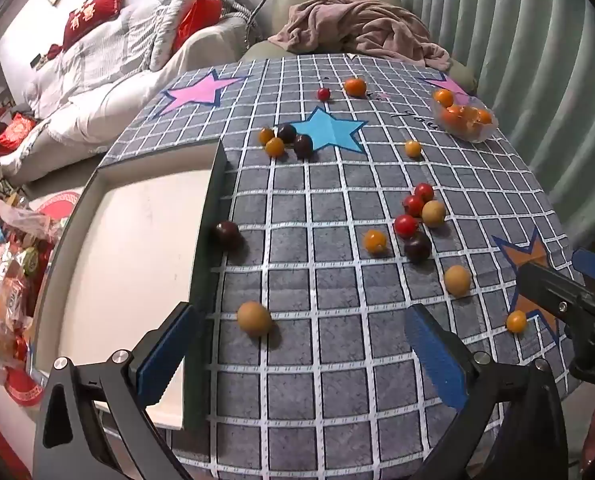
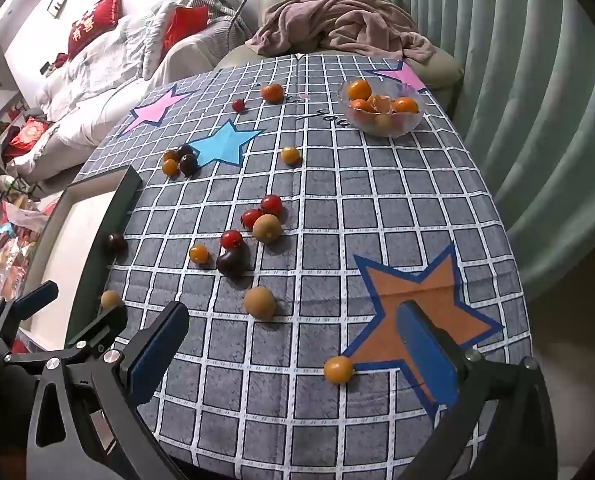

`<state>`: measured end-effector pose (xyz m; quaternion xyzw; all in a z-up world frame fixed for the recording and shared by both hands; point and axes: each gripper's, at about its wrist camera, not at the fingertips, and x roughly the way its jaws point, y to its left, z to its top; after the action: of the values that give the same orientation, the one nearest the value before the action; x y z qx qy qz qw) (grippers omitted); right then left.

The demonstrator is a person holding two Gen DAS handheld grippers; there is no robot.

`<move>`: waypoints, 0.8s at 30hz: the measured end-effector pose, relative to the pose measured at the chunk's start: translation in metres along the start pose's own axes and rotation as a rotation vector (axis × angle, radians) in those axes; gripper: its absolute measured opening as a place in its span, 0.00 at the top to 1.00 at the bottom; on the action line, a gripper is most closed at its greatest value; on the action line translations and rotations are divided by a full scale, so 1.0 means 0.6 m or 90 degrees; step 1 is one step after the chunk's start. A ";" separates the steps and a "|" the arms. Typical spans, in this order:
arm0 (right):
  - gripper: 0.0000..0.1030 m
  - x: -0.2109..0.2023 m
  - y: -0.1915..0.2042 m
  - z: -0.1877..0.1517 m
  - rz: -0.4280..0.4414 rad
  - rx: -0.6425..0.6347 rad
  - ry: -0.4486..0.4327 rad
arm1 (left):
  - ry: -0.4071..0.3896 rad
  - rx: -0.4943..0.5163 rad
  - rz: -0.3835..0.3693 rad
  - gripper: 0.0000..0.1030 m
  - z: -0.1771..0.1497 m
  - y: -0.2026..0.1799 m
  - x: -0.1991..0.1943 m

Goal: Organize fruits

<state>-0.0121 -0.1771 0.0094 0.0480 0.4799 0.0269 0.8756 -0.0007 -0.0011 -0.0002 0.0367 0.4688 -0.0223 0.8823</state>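
Sixteen fruits lie loose on the checked tablecloth (image 2: 377, 208): three red tomatoes (image 2: 271, 204), four dark ones (image 2: 231, 261), three tan fruits (image 2: 259, 302) and six orange ones (image 2: 338, 369). More oranges sit in the glass bowl (image 2: 381, 108) near the far right edge. A dark-rimmed tray (image 1: 137, 264) sits at the left edge, one dark tomato touching its wall. The cloth's right half is mostly bare. The fruits are roundish, showing no clear long axis. The left gripper (image 1: 297, 364) and right gripper (image 2: 289, 364) both gape wide, holding nothing.
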 end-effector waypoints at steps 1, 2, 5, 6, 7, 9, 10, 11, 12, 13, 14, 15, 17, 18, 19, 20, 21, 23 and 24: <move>0.00 -0.001 0.001 -0.001 0.000 0.000 0.001 | 0.000 0.001 0.000 0.00 -0.001 -0.002 -0.001; 0.00 -0.002 0.002 -0.003 0.000 0.000 0.001 | 0.000 0.002 0.001 0.00 -0.002 -0.004 -0.002; 0.00 -0.004 0.004 -0.008 0.000 -0.002 0.001 | 0.012 -0.011 -0.013 0.00 -0.015 0.007 0.002; 0.00 -0.004 0.005 -0.008 -0.001 -0.001 0.003 | 0.010 -0.014 -0.015 0.00 -0.024 0.011 0.001; 0.00 -0.005 0.005 -0.010 -0.002 0.000 0.004 | 0.008 -0.012 -0.013 0.00 -0.029 0.011 0.000; 0.00 -0.004 0.003 -0.008 0.000 0.002 0.003 | 0.012 -0.018 -0.016 0.00 -0.026 0.014 -0.002; 0.00 -0.009 0.010 -0.023 0.000 0.002 0.003 | 0.010 -0.014 -0.011 0.00 -0.029 0.014 -0.003; 0.00 -0.009 0.011 -0.024 0.000 0.001 0.004 | 0.008 -0.011 -0.009 0.00 -0.032 0.014 -0.004; 0.00 -0.008 0.011 -0.025 0.000 0.000 0.004 | 0.015 -0.013 -0.007 0.00 -0.025 0.016 -0.014; 0.00 -0.008 0.012 -0.027 0.000 -0.001 0.005 | 0.018 -0.015 -0.008 0.00 -0.025 0.017 -0.015; 0.00 -0.007 0.011 -0.028 0.000 -0.002 0.004 | 0.019 -0.016 -0.009 0.00 -0.026 0.018 -0.016; 0.00 -0.007 0.011 -0.028 0.001 -0.002 0.004 | 0.021 -0.017 -0.010 0.00 -0.026 0.019 -0.016; 0.00 -0.010 0.016 -0.019 -0.003 -0.004 0.009 | 0.025 -0.018 -0.009 0.00 -0.028 0.021 -0.016; 0.00 -0.011 0.016 -0.019 -0.003 -0.004 0.008 | 0.027 -0.017 -0.007 0.00 -0.028 0.021 -0.016; 0.00 -0.010 0.017 -0.018 -0.003 -0.004 0.009 | 0.028 -0.017 -0.006 0.00 -0.028 0.021 -0.015; 0.00 -0.010 0.018 -0.018 -0.002 -0.004 0.009 | 0.028 -0.017 -0.005 0.00 -0.028 0.021 -0.015; 0.00 -0.010 0.019 -0.018 -0.003 -0.004 0.008 | 0.028 -0.017 -0.004 0.00 -0.029 0.021 -0.014; 0.00 -0.010 0.019 -0.018 -0.003 -0.005 0.008 | 0.029 -0.019 -0.005 0.00 -0.029 0.021 -0.013; 0.00 -0.010 0.019 -0.017 -0.003 -0.006 0.008 | 0.028 -0.019 -0.006 0.00 -0.030 0.023 -0.013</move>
<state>-0.0241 -0.1655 0.0100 0.0429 0.4856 0.0276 0.8727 -0.0191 0.0141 -0.0030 0.0216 0.4888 -0.0186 0.8719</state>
